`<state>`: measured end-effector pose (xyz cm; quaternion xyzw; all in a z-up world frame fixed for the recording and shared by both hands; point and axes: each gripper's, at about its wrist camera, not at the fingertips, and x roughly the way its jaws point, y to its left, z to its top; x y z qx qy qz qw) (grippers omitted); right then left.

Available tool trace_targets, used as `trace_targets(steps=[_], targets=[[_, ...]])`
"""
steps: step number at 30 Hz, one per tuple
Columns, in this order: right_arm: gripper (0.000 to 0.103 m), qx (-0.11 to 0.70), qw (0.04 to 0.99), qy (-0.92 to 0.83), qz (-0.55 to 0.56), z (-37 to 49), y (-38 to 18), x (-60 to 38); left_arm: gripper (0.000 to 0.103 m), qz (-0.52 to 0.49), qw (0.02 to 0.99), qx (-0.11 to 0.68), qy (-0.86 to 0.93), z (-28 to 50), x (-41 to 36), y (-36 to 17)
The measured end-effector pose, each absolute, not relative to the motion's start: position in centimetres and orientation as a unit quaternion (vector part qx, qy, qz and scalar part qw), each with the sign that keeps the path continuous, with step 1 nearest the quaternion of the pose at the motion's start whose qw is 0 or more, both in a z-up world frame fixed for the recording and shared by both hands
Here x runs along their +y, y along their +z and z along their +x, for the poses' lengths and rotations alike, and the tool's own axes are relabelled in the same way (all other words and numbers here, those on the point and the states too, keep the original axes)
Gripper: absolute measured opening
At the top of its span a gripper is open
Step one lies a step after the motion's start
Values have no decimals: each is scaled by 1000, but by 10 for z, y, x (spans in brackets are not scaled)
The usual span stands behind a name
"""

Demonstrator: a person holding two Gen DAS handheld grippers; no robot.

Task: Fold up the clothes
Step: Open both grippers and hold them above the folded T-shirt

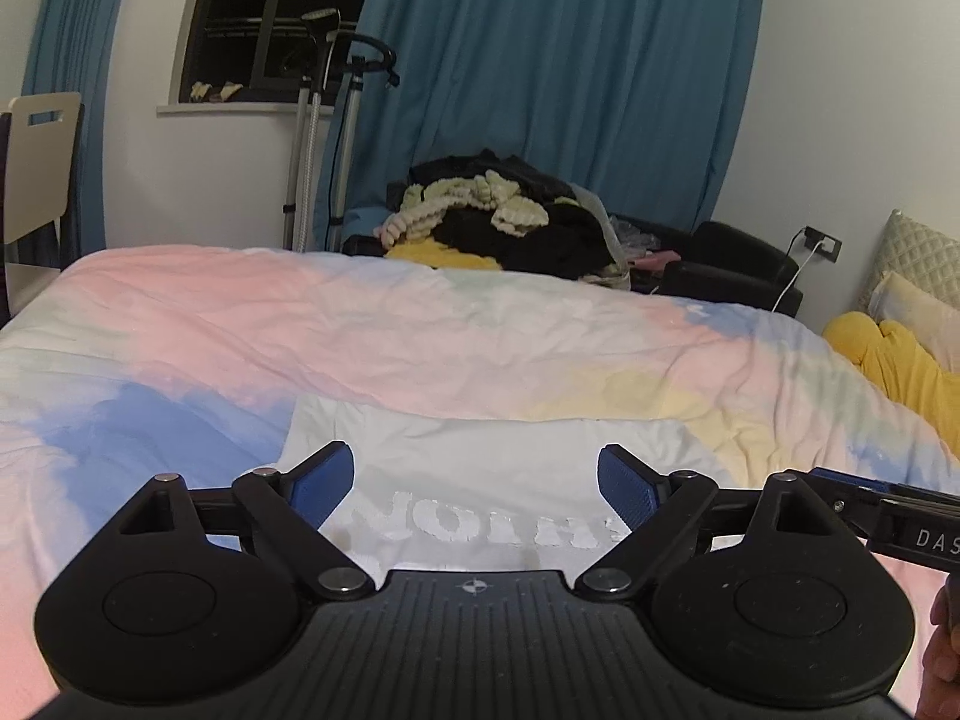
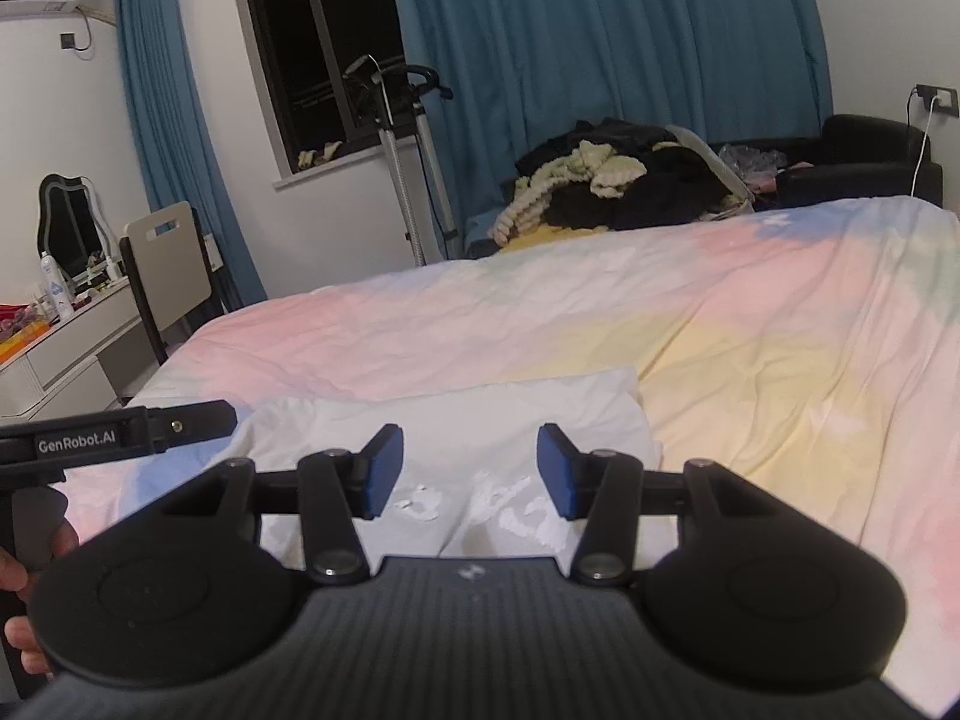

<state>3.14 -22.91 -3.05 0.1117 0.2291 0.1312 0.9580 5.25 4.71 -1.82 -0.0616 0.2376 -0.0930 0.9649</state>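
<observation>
White folded garment (image 1: 480, 480) (cracked lettering) lies flat; both hand-held grippers (image 1: 476, 483) (image 2: 470, 471) gape, empty.

Teal curtains (image 1: 558, 60) — dark window (image 2: 324, 42)

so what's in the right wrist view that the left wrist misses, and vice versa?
Right wrist only: a dresser with a mirror and an air conditioner.

Left wrist only: pillows and a yellow cloth at the bed's right edge.

Both: the white shirt lying folded on the pastel bedspread, the clothes pile, blue curtains, window and chair. Left gripper and right gripper are open, holding nothing.
</observation>
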Motion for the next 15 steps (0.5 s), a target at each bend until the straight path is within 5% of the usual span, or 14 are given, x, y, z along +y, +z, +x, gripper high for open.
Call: trace_targets(steps=[15], targets=[[65, 194, 966, 128, 111, 12, -25, -237, 98, -64, 973, 213, -58, 24, 40, -27]])
